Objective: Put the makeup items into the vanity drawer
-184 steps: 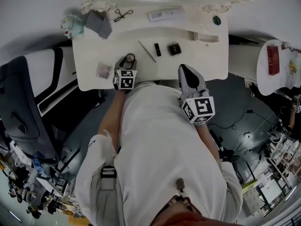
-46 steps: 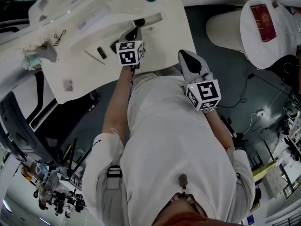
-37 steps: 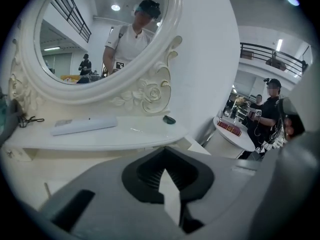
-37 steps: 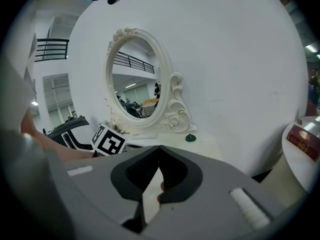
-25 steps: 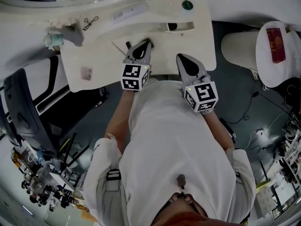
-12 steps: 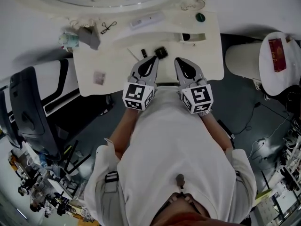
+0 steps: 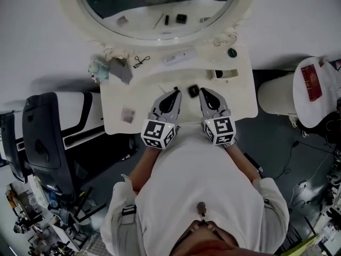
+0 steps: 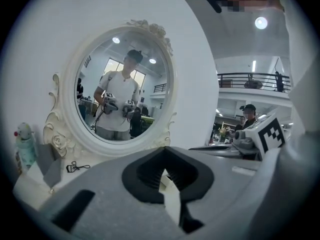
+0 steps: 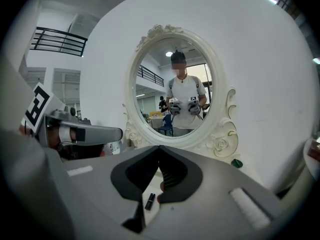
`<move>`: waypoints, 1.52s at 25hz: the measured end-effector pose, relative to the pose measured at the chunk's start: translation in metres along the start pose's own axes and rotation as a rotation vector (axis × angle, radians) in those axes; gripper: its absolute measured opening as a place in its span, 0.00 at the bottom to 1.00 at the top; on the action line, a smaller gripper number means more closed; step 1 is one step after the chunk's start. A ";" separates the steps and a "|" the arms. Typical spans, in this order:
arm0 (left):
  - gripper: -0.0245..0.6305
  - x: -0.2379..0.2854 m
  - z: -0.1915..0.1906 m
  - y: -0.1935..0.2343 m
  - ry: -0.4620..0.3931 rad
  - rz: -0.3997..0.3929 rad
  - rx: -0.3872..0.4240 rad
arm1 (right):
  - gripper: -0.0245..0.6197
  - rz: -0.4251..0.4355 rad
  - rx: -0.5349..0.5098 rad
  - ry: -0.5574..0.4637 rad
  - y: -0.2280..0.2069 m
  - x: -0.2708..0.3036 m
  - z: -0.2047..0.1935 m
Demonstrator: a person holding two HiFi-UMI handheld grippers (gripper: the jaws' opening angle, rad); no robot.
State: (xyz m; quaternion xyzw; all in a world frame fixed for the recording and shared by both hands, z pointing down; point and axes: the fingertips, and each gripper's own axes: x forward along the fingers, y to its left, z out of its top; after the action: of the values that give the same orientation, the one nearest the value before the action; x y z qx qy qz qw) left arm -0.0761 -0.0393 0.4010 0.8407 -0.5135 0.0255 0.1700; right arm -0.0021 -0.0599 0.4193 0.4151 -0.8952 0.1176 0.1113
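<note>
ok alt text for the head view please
Seen from above, a person in a white shirt holds the left tongs and right tongs shut and empty, side by side over a white vanity table. Small makeup items lie before its oval mirror.

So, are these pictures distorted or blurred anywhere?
Head view: strong wide-angle bending, the edges of the vanity top bow. Left gripper view: dark round border, the left tool near the lens is soft, the mirror sharp. Right gripper view: same border, mirror sharp too.

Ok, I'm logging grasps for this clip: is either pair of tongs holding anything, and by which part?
Nothing is held: the left tongs and the right tongs are both shut, with nothing between them.
</note>
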 end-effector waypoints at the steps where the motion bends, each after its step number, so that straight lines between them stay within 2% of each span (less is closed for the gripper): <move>1: 0.05 -0.003 0.002 0.002 -0.005 0.000 0.007 | 0.05 0.003 -0.004 -0.007 0.003 0.001 0.001; 11: 0.05 -0.029 -0.007 0.016 0.013 -0.020 0.061 | 0.05 0.078 -0.044 -0.020 0.049 0.022 -0.001; 19: 0.04 -0.048 -0.007 0.048 -0.005 0.019 0.029 | 0.05 0.103 -0.047 -0.018 0.074 0.041 -0.004; 24: 0.05 -0.051 -0.008 0.044 -0.001 -0.051 0.028 | 0.05 0.089 -0.027 -0.018 0.081 0.042 -0.004; 33: 0.05 -0.051 -0.007 0.046 0.003 -0.099 -0.009 | 0.05 0.052 0.002 0.000 0.076 0.045 0.000; 38: 0.05 -0.047 -0.008 0.038 0.014 -0.148 0.002 | 0.05 0.051 -0.017 0.030 0.079 0.048 -0.004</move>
State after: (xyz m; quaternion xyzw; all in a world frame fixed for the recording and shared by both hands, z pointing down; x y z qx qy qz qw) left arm -0.1301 -0.0123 0.4081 0.8763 -0.4486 0.0193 0.1743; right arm -0.0926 -0.0438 0.4278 0.3894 -0.9047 0.1191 0.1255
